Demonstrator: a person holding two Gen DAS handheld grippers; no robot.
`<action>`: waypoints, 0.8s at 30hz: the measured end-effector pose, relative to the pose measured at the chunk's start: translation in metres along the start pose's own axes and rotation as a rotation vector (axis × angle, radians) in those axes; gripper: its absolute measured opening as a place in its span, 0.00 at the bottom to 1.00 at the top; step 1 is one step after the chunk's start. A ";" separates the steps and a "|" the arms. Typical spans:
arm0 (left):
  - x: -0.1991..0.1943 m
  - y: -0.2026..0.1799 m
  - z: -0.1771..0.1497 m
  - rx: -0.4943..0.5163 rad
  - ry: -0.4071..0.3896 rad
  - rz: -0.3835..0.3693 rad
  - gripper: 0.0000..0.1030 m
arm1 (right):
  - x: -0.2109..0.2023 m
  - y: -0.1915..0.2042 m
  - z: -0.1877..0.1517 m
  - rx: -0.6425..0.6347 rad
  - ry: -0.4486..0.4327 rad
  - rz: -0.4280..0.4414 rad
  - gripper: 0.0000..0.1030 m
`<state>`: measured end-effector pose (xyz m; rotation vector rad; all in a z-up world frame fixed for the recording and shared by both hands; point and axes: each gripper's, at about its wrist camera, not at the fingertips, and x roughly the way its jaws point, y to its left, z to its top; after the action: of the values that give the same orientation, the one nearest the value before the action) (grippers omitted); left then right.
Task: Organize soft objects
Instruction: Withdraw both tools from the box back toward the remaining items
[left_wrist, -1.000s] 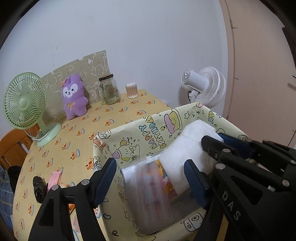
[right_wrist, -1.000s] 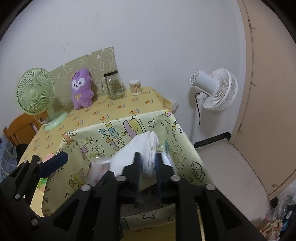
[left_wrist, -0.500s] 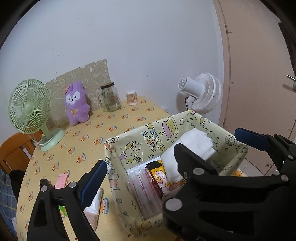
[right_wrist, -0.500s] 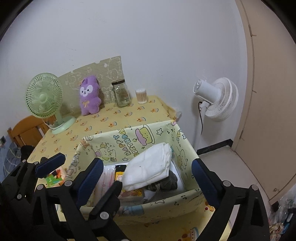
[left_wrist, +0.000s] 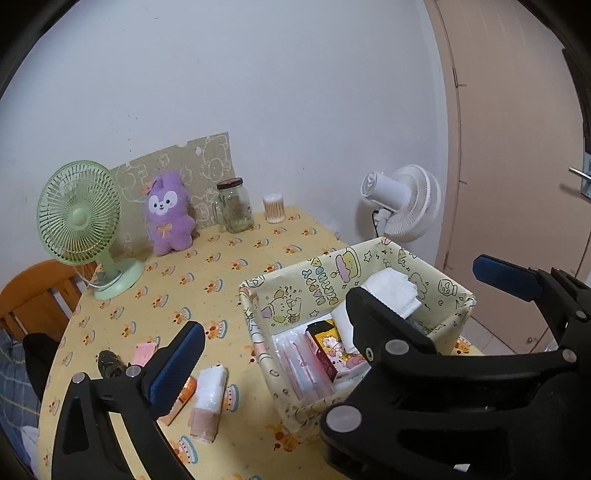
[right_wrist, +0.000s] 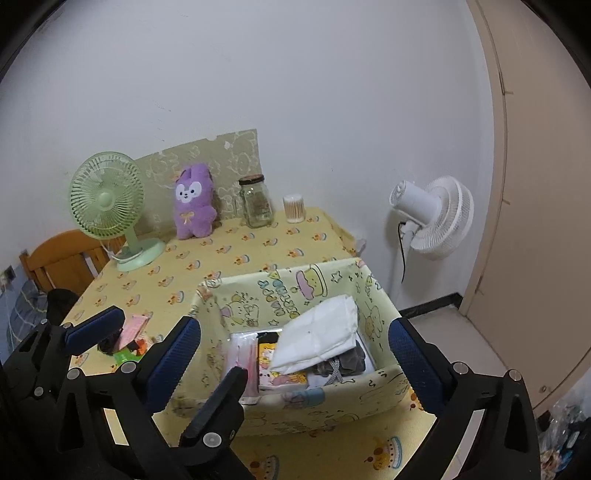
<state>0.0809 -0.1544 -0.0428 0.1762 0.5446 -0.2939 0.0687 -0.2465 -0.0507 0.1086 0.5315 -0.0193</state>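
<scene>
The folded white cloth lies on top of the things inside the yellow cartoon-printed fabric basket, toward its right side, free of both grippers. The right gripper hovers near the basket's near wall with its blue-padded fingers spread to either side of the basket and opening, nothing between the pads. The left gripper also stands wide and opening; its left finger hangs over the table left of the basket, and the right gripper's black frame crosses in front of its other side. Nothing is held.

Beside the cloth in the basket sit clear packets with pink contents, a yellow cartoon packet and a grey fabric piece.

The basket stands at the right near end of a table with a yellow patterned tablecloth. At the far edge, against the white wall, stand a green desk fan, a purple plush rabbit, a glass jar and a tub of cotton swabs. Small packets lie on the table left of the basket. A white standing fan stands beyond the table's right edge, where open floor runs to a beige door.
</scene>
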 end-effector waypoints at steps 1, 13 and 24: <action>-0.001 0.002 0.000 -0.004 -0.002 -0.002 1.00 | -0.002 0.003 0.000 -0.008 -0.009 -0.003 1.00; -0.026 0.033 -0.007 -0.028 -0.029 0.016 1.00 | -0.031 0.044 0.003 -0.105 -0.115 -0.050 1.00; -0.045 0.068 -0.020 -0.092 -0.048 0.041 1.00 | -0.034 0.076 -0.001 -0.103 -0.081 0.047 1.00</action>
<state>0.0566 -0.0754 -0.0300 0.0908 0.5058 -0.2315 0.0427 -0.1712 -0.0266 0.0193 0.4481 0.0498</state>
